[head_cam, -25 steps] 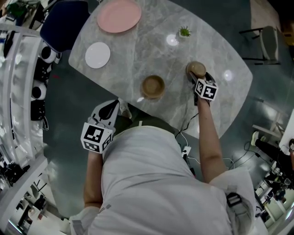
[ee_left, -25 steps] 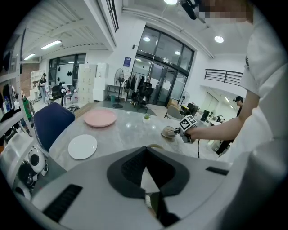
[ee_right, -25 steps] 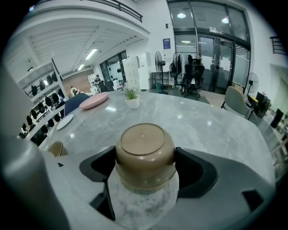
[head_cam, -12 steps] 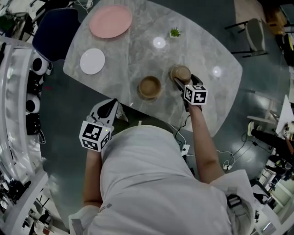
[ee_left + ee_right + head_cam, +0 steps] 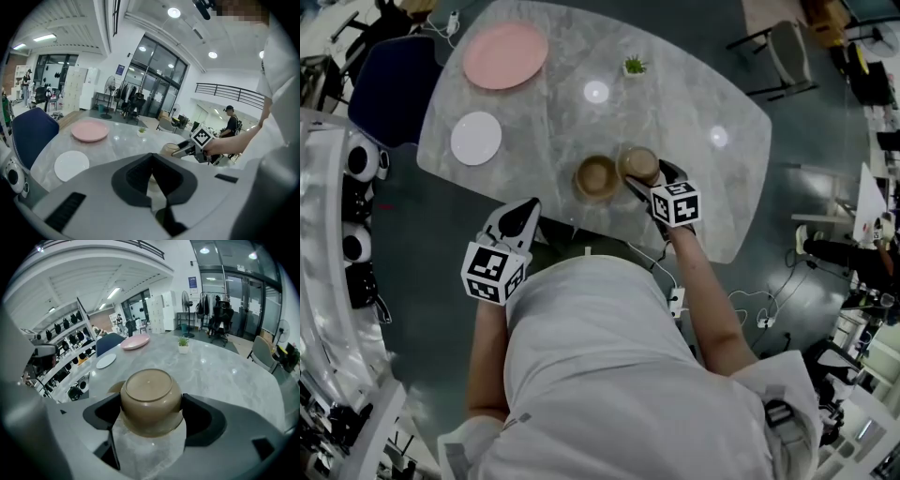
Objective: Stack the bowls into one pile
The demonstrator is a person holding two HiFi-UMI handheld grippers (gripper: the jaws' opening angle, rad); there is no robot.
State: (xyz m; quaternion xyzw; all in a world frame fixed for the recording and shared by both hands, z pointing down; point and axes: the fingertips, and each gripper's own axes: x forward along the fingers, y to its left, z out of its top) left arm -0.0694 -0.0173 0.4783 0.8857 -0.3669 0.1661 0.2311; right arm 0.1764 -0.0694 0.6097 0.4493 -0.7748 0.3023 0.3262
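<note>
The right gripper [image 5: 645,177] has its jaws clamped on a brown bowl [image 5: 151,401], one jaw on each side, the bowl's base turned towards the gripper. It sits over the counter [image 5: 694,103], just beside the second bowl [image 5: 595,177], which stands upright. The left gripper [image 5: 152,161] hangs off the counter's near edge, jaws pressed together with nothing between them.

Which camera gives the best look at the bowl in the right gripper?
The right gripper view: the held bowl fills the centre between the jaws. Head view shows it small; left gripper view, small and distant.
</note>
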